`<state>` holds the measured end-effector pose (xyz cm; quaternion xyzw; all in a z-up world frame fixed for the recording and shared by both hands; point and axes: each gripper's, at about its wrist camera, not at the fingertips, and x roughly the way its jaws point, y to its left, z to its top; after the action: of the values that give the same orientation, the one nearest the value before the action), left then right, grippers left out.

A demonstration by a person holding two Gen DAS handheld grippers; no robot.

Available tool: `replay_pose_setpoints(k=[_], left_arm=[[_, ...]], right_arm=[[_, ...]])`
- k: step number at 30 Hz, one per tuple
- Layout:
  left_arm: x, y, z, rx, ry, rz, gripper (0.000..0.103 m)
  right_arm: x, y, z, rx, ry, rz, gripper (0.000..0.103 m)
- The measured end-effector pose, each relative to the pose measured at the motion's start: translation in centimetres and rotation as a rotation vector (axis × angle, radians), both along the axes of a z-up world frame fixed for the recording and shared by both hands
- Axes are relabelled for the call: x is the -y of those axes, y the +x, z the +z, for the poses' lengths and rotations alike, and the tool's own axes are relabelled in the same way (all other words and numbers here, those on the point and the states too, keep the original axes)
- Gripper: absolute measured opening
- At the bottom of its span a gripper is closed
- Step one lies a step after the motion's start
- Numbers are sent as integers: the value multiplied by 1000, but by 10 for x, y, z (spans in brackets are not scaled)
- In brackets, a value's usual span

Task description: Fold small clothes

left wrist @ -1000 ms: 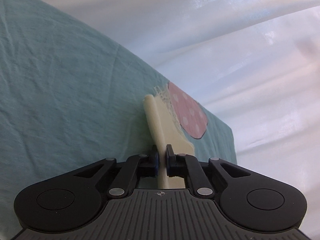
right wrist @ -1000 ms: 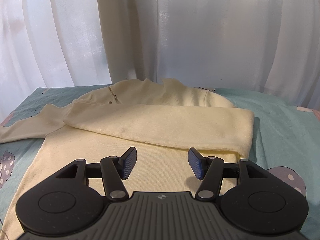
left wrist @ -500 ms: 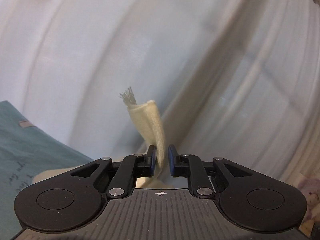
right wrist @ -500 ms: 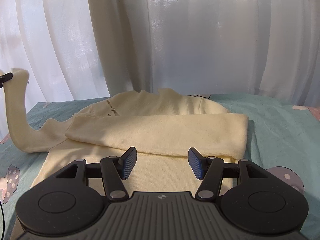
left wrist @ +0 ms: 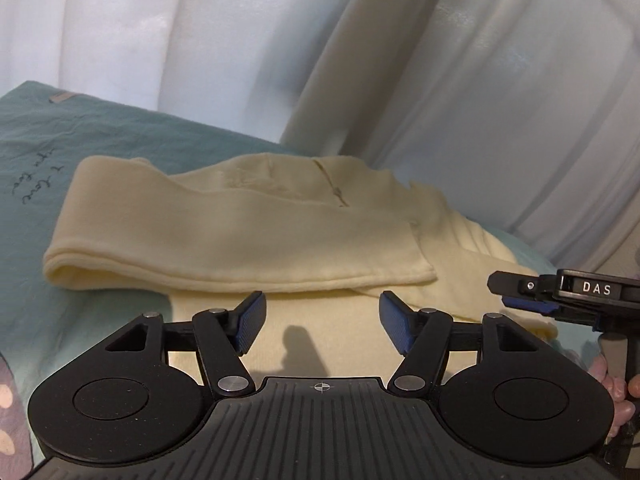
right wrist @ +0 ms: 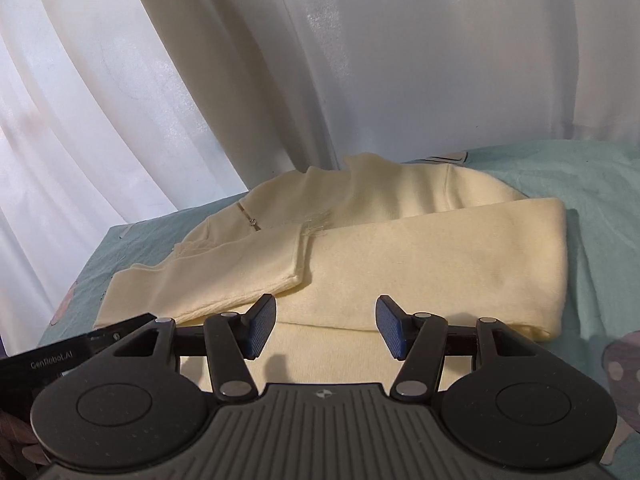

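A cream knitted sweater (left wrist: 240,232) lies flat on a teal bedsheet (left wrist: 80,152). Both sleeves are folded across its chest. In the right wrist view the left sleeve (right wrist: 224,276) overlaps the end of the right sleeve (right wrist: 440,264). My left gripper (left wrist: 322,320) hovers over the sweater's lower body, its jaws opening with nothing between them. My right gripper (right wrist: 326,326) stands open over the same area, also with nothing between its fingers. It shows side-on at the right edge of the left wrist view (left wrist: 516,298).
White and cream curtains (right wrist: 360,60) hang close behind the bed. The sheet (right wrist: 580,176) has printed spotted shapes near the sweater's sides. A hand (left wrist: 616,384) grips the right gripper's handle. The left gripper's finger (right wrist: 120,328) pokes in at the lower left.
My left gripper swung the left sleeve up and over the sweater's chest, then let go; the sleeve now lies folded across it. The right gripper shifted slightly and stayed open.
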<state>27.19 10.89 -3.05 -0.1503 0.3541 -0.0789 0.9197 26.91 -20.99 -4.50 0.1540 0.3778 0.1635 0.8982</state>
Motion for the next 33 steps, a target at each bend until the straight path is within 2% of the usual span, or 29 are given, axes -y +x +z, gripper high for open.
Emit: replay_pose_setpoints(k=[4, 7, 10, 12, 13, 14, 19, 23, 24, 26, 27, 28, 33], left_arm=[[-18, -2, -15, -36, -13, 66, 68], [-29, 2, -23, -61, -36, 96, 68], [-33, 2, -26, -55, -42, 104, 68], [-33, 4, -27, -50, -47, 103, 68], [-34, 5, -27, -50, -50, 104, 68], [-35, 5, -26, -49, -51, 109, 67], [-44, 9, -23, -41, -51, 130, 63], [-46, 21, -25, -21, -37, 142, 62], [-46, 24, -26, -25, -46, 140, 61], [-44, 28, -28, -32, -63, 141, 61], [-42, 29, -28, -32, -61, 139, 61], [-39, 30, -27, -28, -54, 134, 61], [-35, 34, -23, -30, -62, 121, 61]], right_arm=[[-30, 46, -19, -80, 34, 27, 46], [-47, 67, -28, -100, 4, 23, 45], [-59, 78, -29, -95, 18, 41, 45], [-68, 83, -30, -89, 27, 71, 35], [-73, 84, -32, -89, 16, 84, 13], [-75, 83, -33, -87, 7, 87, 11], [-51, 53, -5, 102, -36, -6, 10], [0, 29, 1, 157, -174, -178, 10], [16, 26, -4, 133, -217, -219, 10], [39, 26, -18, 42, -228, -272, 10], [50, 27, -27, -20, -207, -285, 10], [59, 25, -32, -36, -157, -289, 11], [79, 21, -36, -54, 21, -310, 18]])
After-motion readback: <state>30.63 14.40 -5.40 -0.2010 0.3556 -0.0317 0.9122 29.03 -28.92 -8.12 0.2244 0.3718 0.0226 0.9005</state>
